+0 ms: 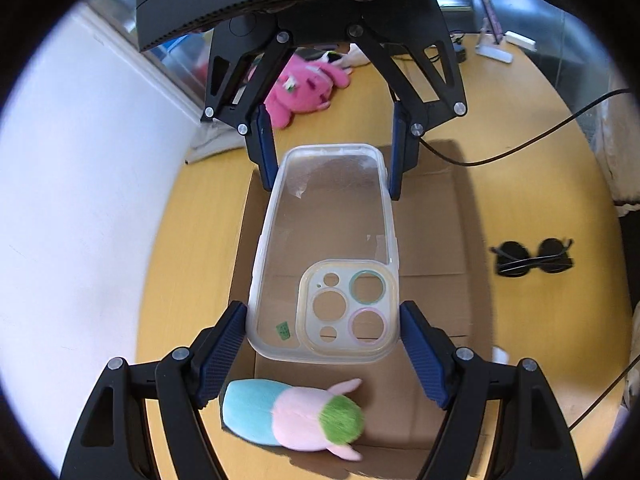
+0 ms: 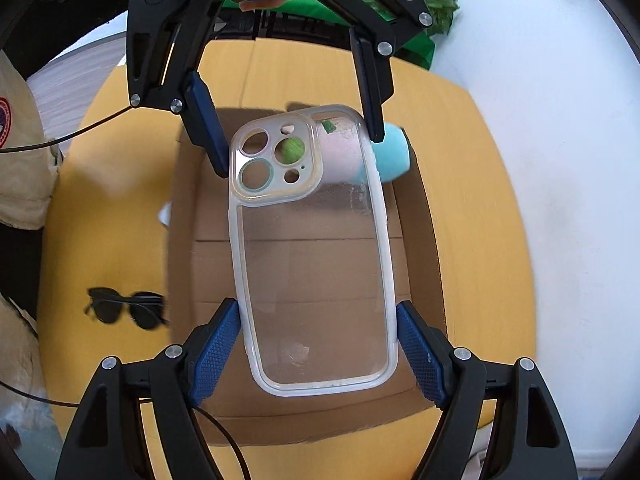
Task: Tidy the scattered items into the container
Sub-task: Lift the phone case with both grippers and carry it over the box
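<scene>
Both my grippers pinch the clear phone case above the open cardboard box: my left gripper clamps its camera end, my right gripper the plain end. Below, a pastel plush lies in the box. Sunglasses rest on the yellow table beside it; farther off lies a pink plush.

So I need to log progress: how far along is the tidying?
Done: the plush toy lies in the cardboard box. In hand: both claws, left and right, grip the clear phone case over the box. Left: sunglasses and pink plush on the table.
</scene>
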`<state>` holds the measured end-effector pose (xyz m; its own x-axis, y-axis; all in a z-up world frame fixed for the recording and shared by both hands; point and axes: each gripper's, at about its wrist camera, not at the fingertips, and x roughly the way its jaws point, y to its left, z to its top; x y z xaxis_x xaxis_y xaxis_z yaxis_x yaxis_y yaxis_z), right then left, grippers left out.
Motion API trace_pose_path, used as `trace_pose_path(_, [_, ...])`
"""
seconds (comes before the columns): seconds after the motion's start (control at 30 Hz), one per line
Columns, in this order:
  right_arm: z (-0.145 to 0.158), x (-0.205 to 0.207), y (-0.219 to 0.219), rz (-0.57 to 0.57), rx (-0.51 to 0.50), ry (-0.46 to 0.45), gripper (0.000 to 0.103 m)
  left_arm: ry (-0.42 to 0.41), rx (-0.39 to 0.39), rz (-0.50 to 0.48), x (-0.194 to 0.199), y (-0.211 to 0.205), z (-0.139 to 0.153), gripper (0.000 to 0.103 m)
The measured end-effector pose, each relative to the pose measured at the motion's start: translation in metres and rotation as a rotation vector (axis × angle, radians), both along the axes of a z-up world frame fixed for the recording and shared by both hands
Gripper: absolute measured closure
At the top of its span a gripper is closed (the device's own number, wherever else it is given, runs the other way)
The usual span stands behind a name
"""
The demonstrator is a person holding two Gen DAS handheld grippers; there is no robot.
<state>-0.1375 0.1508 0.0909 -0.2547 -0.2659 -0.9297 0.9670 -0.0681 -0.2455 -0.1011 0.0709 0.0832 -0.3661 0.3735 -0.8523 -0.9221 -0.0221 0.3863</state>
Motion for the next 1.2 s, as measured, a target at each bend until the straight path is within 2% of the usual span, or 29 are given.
trace_pose_path(0.2, [-0.058,-0.070,-0.002,0.004,-0.009,-0.071,0.020,-0.071,-0.040,0.038,-0.067,0.007,-0.057,0.026])
trace_pose_path(0.37, [-0.111,-0.106,-0.005,-0.009,-0.013,-0.129,0.020,-0.146,-0.086,0.056,-0.108,0.013,-0.114,0.026])
trace_pose_path(0.5, [-0.137,-0.125,-0.008,-0.012,0.002,-0.155,0.020,-0.168,-0.128,0.060,-0.124,0.018,-0.144,0.026])
trace_pose_path(0.8, [-0.163,-0.155,-0.019,-0.025,0.012,-0.165,0.020,-0.193,-0.226,0.091,-0.152,0.021,-0.181,0.026])
trace_pose_path(0.9, [-0.162,-0.158,-0.021,-0.022,-0.002,-0.160,0.020,-0.203,-0.264,0.109,-0.158,0.019,-0.192,0.026])
trace_pose_path(1.2, [-0.162,-0.146,-0.028,-0.022,0.007,-0.092,0.021,-0.180,-0.316,0.112,-0.150,0.012,-0.209,0.026])
